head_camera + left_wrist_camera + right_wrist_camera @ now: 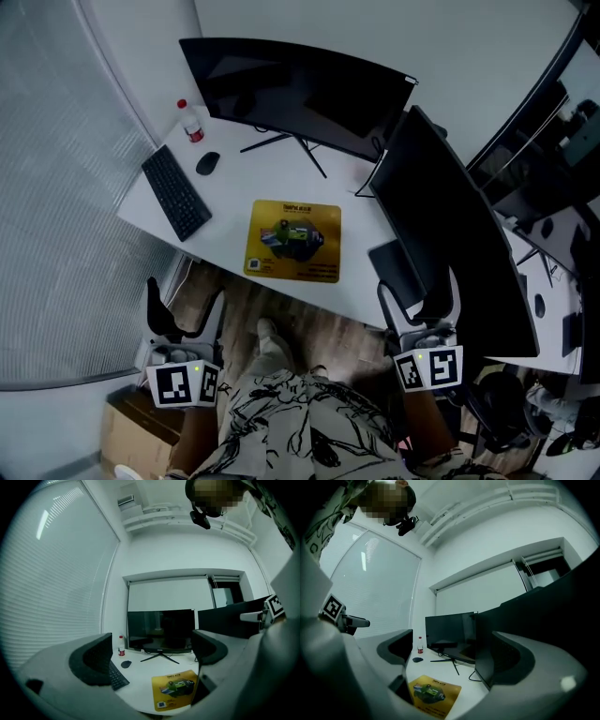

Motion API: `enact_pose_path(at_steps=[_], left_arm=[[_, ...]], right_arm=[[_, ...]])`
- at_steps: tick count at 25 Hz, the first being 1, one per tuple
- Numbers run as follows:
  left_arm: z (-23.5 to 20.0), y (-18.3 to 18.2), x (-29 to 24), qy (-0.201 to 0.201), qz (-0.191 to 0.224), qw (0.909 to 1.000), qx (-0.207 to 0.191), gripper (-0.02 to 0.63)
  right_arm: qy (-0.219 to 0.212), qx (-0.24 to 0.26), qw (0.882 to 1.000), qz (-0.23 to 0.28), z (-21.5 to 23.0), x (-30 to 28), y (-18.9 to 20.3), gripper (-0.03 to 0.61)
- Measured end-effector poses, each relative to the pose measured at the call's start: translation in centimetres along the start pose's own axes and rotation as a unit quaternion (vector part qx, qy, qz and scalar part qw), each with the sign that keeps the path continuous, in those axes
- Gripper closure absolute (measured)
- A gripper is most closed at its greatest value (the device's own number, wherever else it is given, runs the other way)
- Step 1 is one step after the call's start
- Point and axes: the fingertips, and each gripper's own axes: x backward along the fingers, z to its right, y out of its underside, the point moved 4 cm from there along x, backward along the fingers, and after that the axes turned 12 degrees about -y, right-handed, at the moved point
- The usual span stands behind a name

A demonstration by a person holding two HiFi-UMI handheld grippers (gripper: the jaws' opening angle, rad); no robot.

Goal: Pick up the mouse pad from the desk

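Near the front edge of the white worktop [234, 202] lies the flat yellow rectangular mouse pad [293, 241], untouched, with the left hand-held gripper [185, 314] and right hand-held gripper [419, 305] both spread wide and empty short of that edge, so the approach seems barely begun, and the next move calls for reaching a pad edge.

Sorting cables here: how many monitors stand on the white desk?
2. A wide black monitor stands at the white desk's back edge; a second black monitor stands at its right end. More may be hidden.
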Motion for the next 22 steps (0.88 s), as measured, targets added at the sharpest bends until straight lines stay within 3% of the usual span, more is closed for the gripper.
enact_pose_path(at_steps=[22], left_arm=[[-3.8, 0.9, -17.0, 0.098, -0.026, 0.9945, 0.025, 0.098]], right_arm=[[0.093, -0.015, 0.995, -0.032, 0.9, -11.1, 1.0, 0.097]])
